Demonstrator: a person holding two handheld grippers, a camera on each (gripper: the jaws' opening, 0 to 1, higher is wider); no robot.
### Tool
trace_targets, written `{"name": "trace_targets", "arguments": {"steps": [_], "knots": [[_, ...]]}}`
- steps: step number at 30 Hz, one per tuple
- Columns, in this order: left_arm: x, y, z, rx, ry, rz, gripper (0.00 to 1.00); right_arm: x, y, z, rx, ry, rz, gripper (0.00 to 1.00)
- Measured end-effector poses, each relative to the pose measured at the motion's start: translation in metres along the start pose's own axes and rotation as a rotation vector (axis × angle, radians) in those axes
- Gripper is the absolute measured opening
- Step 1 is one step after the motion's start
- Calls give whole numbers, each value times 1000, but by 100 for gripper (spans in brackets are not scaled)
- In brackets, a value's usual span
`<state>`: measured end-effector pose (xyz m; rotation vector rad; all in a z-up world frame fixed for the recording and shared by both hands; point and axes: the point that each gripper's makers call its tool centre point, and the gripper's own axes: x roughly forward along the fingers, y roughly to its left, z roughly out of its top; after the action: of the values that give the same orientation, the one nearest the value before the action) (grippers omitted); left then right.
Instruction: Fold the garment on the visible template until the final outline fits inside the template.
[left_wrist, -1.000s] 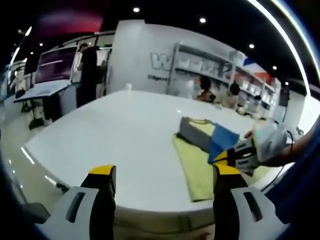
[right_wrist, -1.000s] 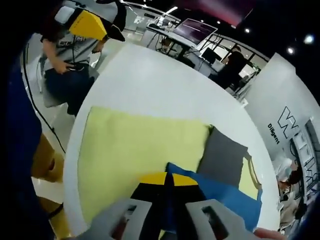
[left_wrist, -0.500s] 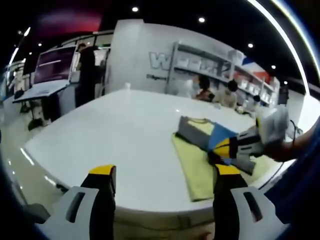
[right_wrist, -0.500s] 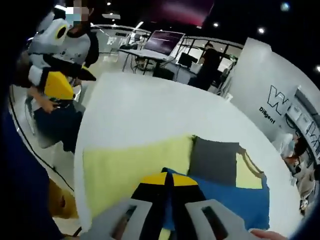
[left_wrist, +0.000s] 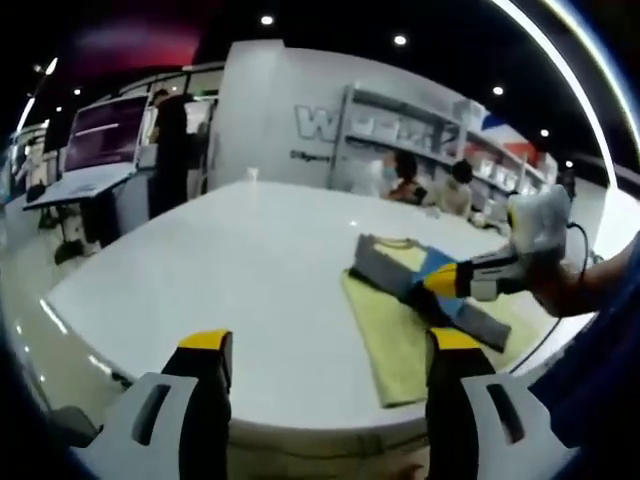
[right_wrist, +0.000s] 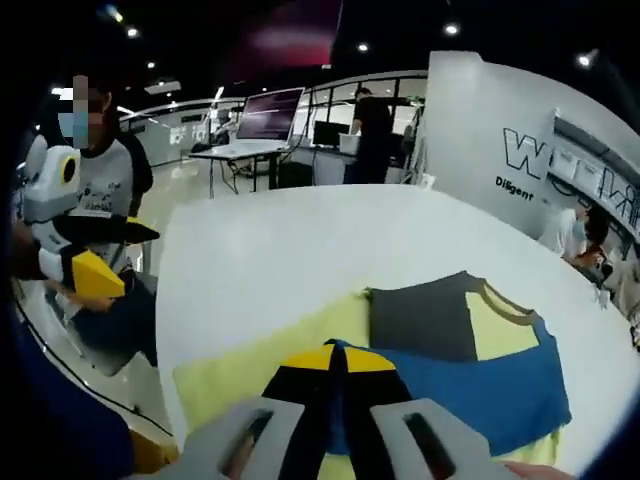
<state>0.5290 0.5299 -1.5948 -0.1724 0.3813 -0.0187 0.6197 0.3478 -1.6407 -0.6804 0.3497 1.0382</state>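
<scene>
Right claw (right_wrist: 335, 362) clamped on garment's (right_wrist: 470, 370) blue edge; left claw (left_wrist: 320, 350) apart.

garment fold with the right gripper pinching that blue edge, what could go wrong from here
The right gripper is shut on the blue edge of the garment while the left gripper hangs open off the table, so nothing pins the cloth: a pull may drag the whole garment instead of folding it. The yellow template lies close to the table's near edge, so cloth could slide over it. The single pinch may also let the fold land crooked.
</scene>
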Motion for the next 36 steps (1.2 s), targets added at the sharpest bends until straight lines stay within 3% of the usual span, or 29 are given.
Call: {"name": "trace_targets", "arguments": {"steps": [1, 2, 5, 8, 11, 15, 21, 28, 36], "knots": [[0, 0, 0, 0, 0, 1, 78, 1, 5, -6, -30, 22, 28, 0], [0, 0, -1, -2, 0, 1, 78, 2, 17, -19, -117, 67, 81, 0], [0, 0, -1, -4, 2, -2, 78, 1, 27, -29, -188, 91, 121, 0], [-1, 0, -1, -2, 1, -3, 78, -6, 37, -19, -88, 32, 149, 10], [-1, 2, 0, -8, -3, 4, 77, -6, 34, -11, -127, 27, 115, 11], [-2, 4, -3, -12, 0, 3, 77, 7, 28, -12, -193, 68, 73, 13], [-3, 5, -2, -11, -4, 3, 77, 22, 29, -6, -195, 82, 57, 23], [-8, 11, -3, -15, -9, 11, 76, 39, 25, -6, -180, 119, 11, 24], [-11, 15, -5, -14, -4, 17, 76, 44, 28, -4, -189, 128, 23, 30]]}}
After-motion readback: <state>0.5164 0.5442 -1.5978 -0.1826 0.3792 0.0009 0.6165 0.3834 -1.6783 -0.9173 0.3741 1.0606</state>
